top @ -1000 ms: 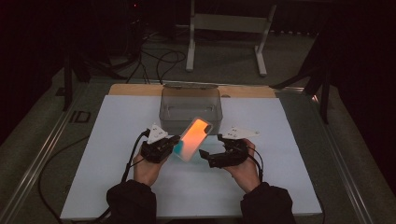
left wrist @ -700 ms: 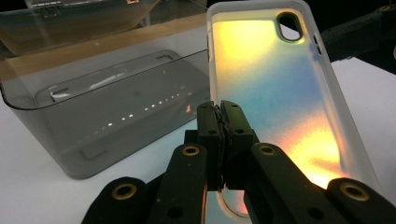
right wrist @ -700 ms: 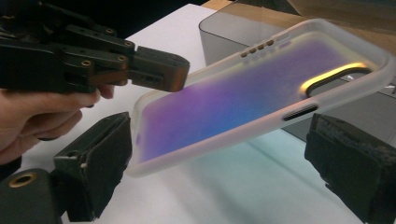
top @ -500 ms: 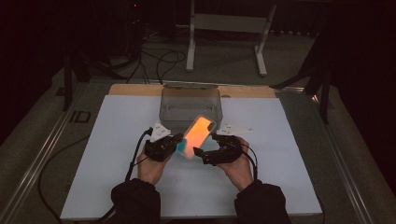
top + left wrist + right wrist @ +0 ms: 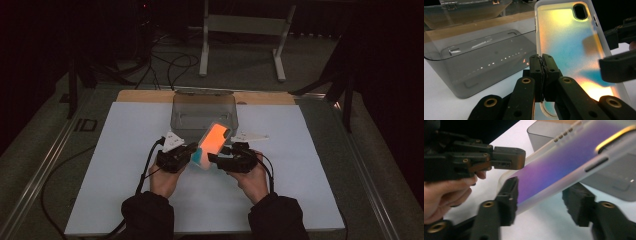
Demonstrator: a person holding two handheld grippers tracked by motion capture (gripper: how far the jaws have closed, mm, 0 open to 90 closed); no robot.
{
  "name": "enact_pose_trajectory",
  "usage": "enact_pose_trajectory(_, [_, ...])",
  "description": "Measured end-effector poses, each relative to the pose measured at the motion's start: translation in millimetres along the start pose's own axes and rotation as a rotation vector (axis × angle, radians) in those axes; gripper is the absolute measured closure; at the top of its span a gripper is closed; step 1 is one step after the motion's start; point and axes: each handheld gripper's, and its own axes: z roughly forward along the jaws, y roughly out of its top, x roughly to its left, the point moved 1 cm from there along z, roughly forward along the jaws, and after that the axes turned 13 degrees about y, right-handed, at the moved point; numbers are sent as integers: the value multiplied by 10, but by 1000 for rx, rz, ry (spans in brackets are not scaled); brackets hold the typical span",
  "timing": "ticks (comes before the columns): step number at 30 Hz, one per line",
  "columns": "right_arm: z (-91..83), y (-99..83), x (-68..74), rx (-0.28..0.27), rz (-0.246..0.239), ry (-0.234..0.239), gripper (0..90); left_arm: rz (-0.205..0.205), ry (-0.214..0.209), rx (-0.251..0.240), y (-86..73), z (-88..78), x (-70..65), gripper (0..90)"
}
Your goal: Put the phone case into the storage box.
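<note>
We hold a phone case [image 5: 212, 142] in the air over the white bench [image 5: 300, 150], just in front of a clear plastic box [image 5: 204, 111]. Our left tool [image 5: 541, 62] is clenched on the case's lower edge. Our right tool [image 5: 539, 195] has just been closing, with the case between its jaws; one jaw seems to touch the case and the other stands off, so it has no grip yet. The case's long axis slants up and away toward the box, which looks like its destination.
</note>
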Motion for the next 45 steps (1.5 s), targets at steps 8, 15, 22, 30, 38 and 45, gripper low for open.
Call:
enact_pose_trajectory(8, [-31, 44, -31, -18, 49, 7, 697, 3, -12, 22, -40, 39, -51, 890])
enact_pose_trajectory(15, [-32, 91, -15, -14, 39, 8, 735, -20, -18, 29, -79, 57, -68, 888])
enact_pose_trajectory(22, [-20, 131, -18, -8, 47, -2, 754, -39, -36, 38, -131, 71, -88, 883])
enact_pose_trajectory(30, [13, 165, -23, 19, 23, -50, 806, 13, -59, 19, -109, 37, -230, 900])
enact_pose_trajectory(38, [17, 168, 17, 32, -9, -148, 813, 1, -46, 26, -109, 54, -207, 900])
enact_pose_trajectory(45, [-37, 200, -11, 24, -15, -156, 813, 1, -12, 2, -119, -24, -96, 845])
